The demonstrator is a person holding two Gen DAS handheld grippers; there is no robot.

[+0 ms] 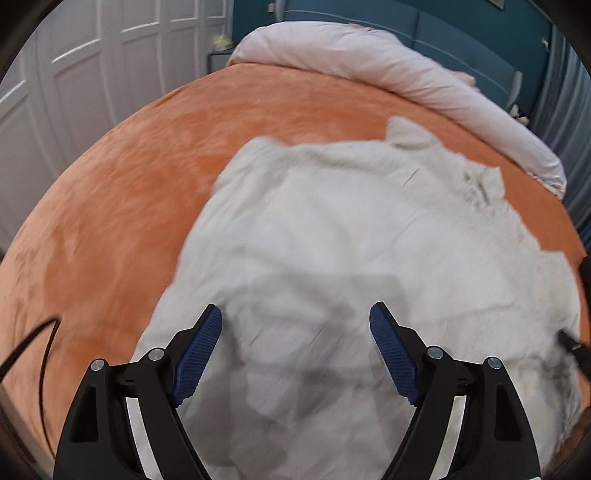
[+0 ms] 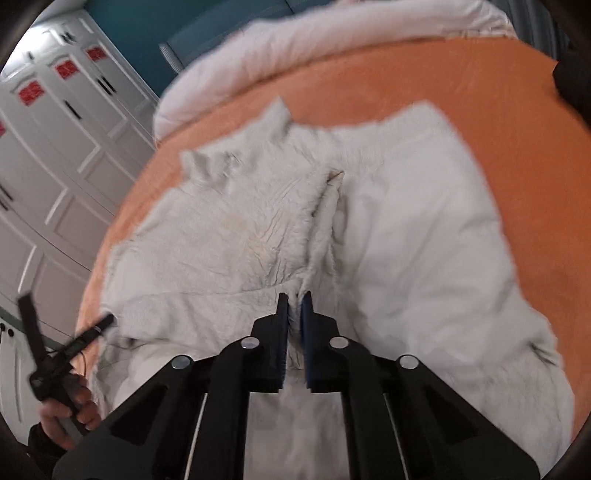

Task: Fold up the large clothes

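Note:
A large white garment (image 1: 332, 229) lies crumpled on the orange bed sheet (image 1: 129, 192). My left gripper (image 1: 295, 308) hovers over the garment's near part, jaws wide apart, with nothing between the blue pads (image 1: 199, 354). In the right wrist view the same garment (image 2: 406, 240) spreads across the sheet (image 2: 498, 110). My right gripper (image 2: 294, 299) is shut on a raised ridge of its cloth that runs away from the fingertips. The left gripper (image 2: 79, 341) shows at the lower left of that view, held by a hand (image 2: 70, 413).
A pale pink duvet (image 1: 388, 70) is rolled along the far edge of the bed, against a teal headboard (image 1: 461, 33). White panelled wardrobe doors (image 1: 92, 66) stand to the left of the bed. A dark cable (image 1: 37, 339) hangs at the left.

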